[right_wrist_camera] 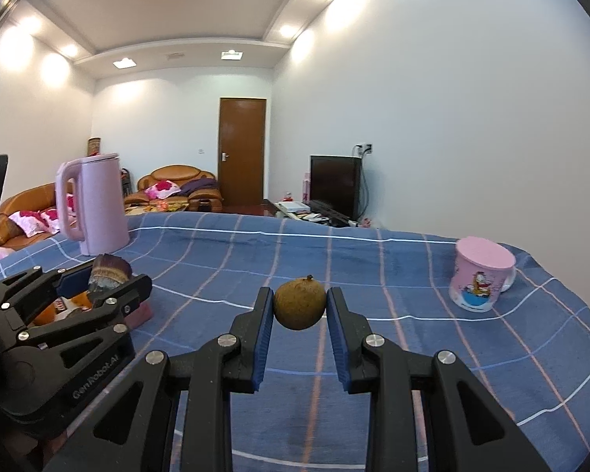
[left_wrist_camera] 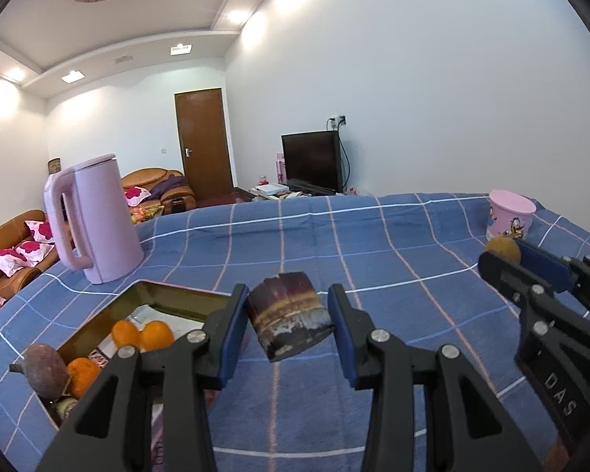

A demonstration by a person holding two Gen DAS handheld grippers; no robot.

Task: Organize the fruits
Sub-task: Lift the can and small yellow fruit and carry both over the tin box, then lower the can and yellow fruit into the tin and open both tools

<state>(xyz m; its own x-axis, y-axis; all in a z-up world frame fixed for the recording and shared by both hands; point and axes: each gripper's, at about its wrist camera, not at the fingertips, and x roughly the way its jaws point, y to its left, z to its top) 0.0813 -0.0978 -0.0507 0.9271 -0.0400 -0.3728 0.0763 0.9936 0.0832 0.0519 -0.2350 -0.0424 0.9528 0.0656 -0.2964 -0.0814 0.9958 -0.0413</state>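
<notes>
Left claw [left_wrist_camera: 289, 316]: I have it clamped on a short, dark purple chunk of sugarcane [left_wrist_camera: 291, 314], blue pads pressing both cut sides, the piece held clear above the blue checked cloth [left_wrist_camera: 373, 244] that covers the worktop.
Right claw [right_wrist_camera: 299, 308]: closed tight on a small round brown fruit [right_wrist_camera: 299, 303] with a stub of stem on top, lifted off the cloth.
Tray [left_wrist_camera: 165, 295]: a shallow gold-rimmed metal tray sits just left of my left claw; in it lie three oranges [left_wrist_camera: 155, 334], and a brownish sweet potato [left_wrist_camera: 43, 365] rests at its near corner.
Kettle [left_wrist_camera: 94, 216]: a pale pink electric kettle stands upright on the cloth beyond the tray, handle towards me.
Mug [right_wrist_camera: 482, 277]: a pink lidded mug with cartoon prints stands far right on the cloth, well apart from both claws.
Writing, left claw body: "GenRobot.AI" reads along its side in the right wrist view.
Writing, right claw body: the letters "DAS" show on its side in the left wrist view.
Writing, mug and tray lining: printing is there but too small for me to read.
Backdrop: a brown door [right_wrist_camera: 242, 155], a dark television [left_wrist_camera: 310, 161] and orange sofas [right_wrist_camera: 177, 187] with red-and-white cushions.
</notes>
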